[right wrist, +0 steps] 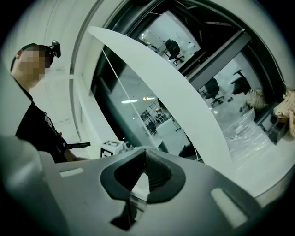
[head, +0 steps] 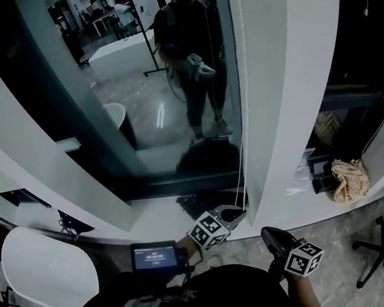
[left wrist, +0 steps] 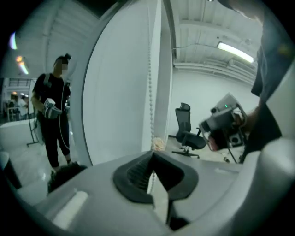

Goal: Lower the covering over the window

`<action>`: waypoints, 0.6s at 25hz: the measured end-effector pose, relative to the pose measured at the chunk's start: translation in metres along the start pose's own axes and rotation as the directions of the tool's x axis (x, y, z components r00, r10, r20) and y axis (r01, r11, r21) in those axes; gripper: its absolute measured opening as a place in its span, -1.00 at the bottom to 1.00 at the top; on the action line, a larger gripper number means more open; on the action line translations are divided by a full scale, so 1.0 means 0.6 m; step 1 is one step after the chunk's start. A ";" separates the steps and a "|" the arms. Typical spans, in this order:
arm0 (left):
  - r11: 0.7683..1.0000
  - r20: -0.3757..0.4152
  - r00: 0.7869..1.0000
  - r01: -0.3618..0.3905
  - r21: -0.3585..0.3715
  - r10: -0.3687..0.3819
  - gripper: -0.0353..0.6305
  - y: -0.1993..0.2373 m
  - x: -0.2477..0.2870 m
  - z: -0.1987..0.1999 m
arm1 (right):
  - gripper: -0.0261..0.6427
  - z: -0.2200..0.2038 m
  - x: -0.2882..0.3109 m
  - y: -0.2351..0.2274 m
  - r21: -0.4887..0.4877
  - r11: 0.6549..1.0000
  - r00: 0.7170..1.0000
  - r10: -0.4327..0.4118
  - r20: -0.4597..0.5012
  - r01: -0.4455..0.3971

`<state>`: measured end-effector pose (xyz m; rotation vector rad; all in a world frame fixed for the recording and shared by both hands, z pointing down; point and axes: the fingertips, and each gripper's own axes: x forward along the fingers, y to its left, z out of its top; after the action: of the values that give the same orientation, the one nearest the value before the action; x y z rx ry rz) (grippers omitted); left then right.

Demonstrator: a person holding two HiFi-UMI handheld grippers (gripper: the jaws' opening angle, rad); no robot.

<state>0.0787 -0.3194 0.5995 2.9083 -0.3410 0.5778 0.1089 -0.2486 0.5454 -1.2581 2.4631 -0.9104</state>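
Observation:
A white bead cord (left wrist: 150, 87) hangs down beside the white pillar (head: 288, 92) at the right edge of the dark window (head: 86, 46). My left gripper (left wrist: 152, 156) is shut on this cord, which runs between its dark pads and out below them. In the head view the left gripper (head: 230, 215) sits at the foot of the cord (head: 243, 157), near the sill. My right gripper (head: 274, 239) hangs lower right of it, away from the cord. Its jaws (right wrist: 144, 154) are shut with nothing between them. No blind shows over the glass.
The glass reflects a person holding the grippers (head: 188, 40). A beige cloth bundle (head: 350, 180) lies on the sill of the right-hand window. A black office chair (head: 383, 248) stands at the right, a white round table (head: 50, 271) at the lower left.

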 end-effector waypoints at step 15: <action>0.959 0.096 0.988 -0.094 -0.266 0.123 -0.88 -0.130 -0.024 -0.060 | -0.65 0.375 0.043 0.252 -0.400 0.842 0.892 0.437 0.112 -0.362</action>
<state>0.0723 -0.2347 0.6181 2.6846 -0.5504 0.3537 0.0985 -0.2979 0.2780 -0.8104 2.6559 -0.2031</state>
